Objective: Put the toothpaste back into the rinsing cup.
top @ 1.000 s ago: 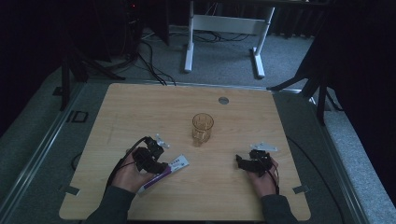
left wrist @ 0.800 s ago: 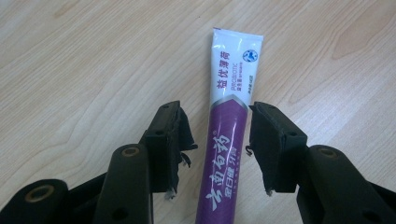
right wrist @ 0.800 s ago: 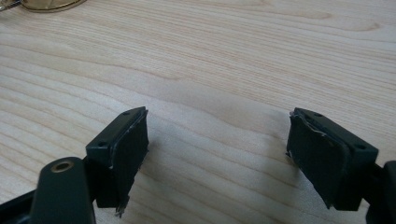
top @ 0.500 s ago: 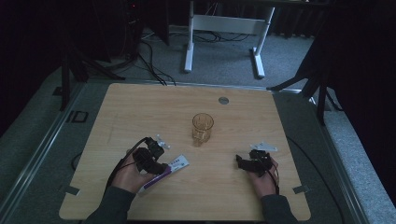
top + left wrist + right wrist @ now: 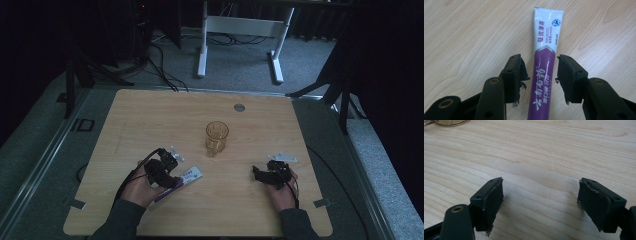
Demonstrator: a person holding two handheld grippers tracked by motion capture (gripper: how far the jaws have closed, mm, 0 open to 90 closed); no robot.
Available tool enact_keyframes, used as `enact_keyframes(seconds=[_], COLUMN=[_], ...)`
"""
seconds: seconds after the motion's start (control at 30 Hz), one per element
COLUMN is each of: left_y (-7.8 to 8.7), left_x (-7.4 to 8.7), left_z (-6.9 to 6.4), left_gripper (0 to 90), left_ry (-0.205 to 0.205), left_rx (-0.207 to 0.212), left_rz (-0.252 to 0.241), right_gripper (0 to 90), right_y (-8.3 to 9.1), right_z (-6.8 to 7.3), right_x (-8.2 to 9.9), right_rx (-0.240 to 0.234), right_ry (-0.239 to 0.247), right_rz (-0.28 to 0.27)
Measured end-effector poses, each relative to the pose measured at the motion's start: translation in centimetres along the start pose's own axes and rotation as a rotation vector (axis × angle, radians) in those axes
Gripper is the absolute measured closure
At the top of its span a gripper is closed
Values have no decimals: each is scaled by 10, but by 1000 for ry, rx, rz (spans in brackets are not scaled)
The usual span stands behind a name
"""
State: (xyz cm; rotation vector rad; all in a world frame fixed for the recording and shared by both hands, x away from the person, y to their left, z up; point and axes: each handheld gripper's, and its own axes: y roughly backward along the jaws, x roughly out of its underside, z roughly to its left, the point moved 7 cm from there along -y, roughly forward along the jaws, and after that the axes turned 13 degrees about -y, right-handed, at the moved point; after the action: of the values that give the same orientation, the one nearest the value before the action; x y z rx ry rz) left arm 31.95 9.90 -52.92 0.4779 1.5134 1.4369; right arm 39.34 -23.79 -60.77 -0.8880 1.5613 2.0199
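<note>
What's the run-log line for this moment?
left gripper: open, jaws astride toothpaste tube, pads clear, just closing slightly | right gripper: open, nothing between jaws | amber glass: upright mid-table

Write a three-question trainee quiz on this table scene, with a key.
1. True or false: the left gripper has clamped the tube.
2. What stands mid-table? A) amber glass B) plate C) bowl
3. What lies between the right gripper's jaws?

Key: 1. False; jaws straddle it with gaps either side, having just closed slightly. 2. A, the glass. 3. Nothing but bare table.
</note>
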Motion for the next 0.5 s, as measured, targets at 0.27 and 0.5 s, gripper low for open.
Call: enact_keyframes(seconds=[0.27, 0.5], left_y=[-2, -6], left_x=[0, 1], left_z=[-1, -2], left_gripper=[539, 538], left_ry=[-16, -31], left_rx=[2, 2], left_rz=[24, 50], right_gripper=[205, 205], right_y=[0, 0], right_z=[0, 0], right_x=[0, 0], right_rx=[0, 0], right_ry=[0, 0], right_rz=[0, 0])
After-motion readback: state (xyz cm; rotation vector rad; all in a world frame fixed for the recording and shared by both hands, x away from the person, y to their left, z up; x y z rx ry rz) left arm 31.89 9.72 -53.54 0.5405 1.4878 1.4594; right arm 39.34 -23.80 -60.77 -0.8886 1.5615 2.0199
